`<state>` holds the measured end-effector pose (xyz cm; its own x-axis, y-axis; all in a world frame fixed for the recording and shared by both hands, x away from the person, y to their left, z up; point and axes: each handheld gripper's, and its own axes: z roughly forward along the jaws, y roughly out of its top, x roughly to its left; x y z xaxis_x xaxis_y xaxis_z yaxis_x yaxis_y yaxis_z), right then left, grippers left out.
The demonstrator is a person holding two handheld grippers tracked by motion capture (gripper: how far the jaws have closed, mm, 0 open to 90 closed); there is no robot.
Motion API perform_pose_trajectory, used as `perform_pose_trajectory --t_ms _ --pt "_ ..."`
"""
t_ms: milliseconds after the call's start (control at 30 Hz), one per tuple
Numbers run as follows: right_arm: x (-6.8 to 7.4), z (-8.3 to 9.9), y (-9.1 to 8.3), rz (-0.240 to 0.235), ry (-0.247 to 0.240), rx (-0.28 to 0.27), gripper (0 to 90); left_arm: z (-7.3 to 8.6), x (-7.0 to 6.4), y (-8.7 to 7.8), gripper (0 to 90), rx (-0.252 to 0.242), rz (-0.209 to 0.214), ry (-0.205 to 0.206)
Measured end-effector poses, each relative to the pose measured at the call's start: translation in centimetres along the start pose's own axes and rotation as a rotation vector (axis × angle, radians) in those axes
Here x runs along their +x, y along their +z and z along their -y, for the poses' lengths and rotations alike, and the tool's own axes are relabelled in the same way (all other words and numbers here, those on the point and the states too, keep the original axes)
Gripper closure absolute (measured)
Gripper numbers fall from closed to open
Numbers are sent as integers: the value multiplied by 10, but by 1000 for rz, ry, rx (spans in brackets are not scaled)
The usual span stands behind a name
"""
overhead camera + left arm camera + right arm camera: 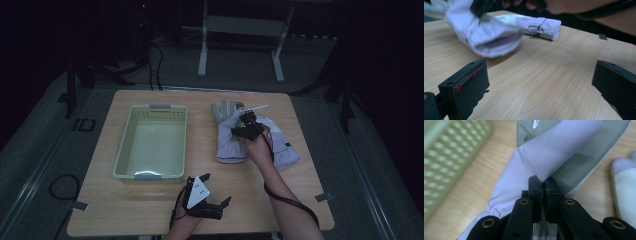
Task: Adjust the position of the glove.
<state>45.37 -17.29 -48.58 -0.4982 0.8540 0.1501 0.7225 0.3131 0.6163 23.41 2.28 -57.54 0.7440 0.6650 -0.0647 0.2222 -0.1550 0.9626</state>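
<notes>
Pinching the near glove (231,137) w/ the right tongs (243,131), jaws clamped on a fold of fabric at the palm seam; it sits just right of the basket (122,150) on the table (150,210), beside a 2nd glove (282,145). Best to lift straight up before swinging toward the basket, so the cuff doesn't drag. Long axis runs away from the person, fingers at the far end, cuff nearest. Left tongs (214,201) wide open, holding nothing, below the basket.

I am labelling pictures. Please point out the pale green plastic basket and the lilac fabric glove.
Pale green plastic basket (125,134): high view, left wall.
Lilac fabric glove (564,147): right gripper view, palm fabric.
</notes>
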Motion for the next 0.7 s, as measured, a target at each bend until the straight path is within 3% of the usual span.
perform_pose_trajectory --t_ms 33,67,100,133,167,200,233,367,467,600,700 --pt "4 -1 -16 -11 -2 -26 854 0 0 0 11 0 -3 -1" --pt "4 -1 -16 -11 -2 -26 854 0 0 0 11 0 -3 -1" --pt "10 -1 -33 -5 -16 -53 854 0 -1 0 11 0 -5 1" --pt "10 -1 -33 -5 -16 -53 854 0 -1 0 11 0 -5 1" --pt "15 0 -51 6 -32 -83 854 0 -1 0 11 -2 -5 -1" --pt "15 0 -51 6 -32 -83 854 0 -1 0 11 0 -6 0" --pt "21 1 -67 0 -35 -110 854 0 0 0 11 1 -4 -1" --pt "32 7 -91 13 -52 -143 854 0 0 0 11 1 -4 -1" --pt "37 15 -95 36 -58 -150 850 0 -1 0 11 -1 -6 2" --pt "35 28 -89 21 -25 -142 851 0 -1 0 11 -1 -6 2" --pt "33 48 -73 28 -1 -100 852 0 -2 0 11 -1 -6 3"
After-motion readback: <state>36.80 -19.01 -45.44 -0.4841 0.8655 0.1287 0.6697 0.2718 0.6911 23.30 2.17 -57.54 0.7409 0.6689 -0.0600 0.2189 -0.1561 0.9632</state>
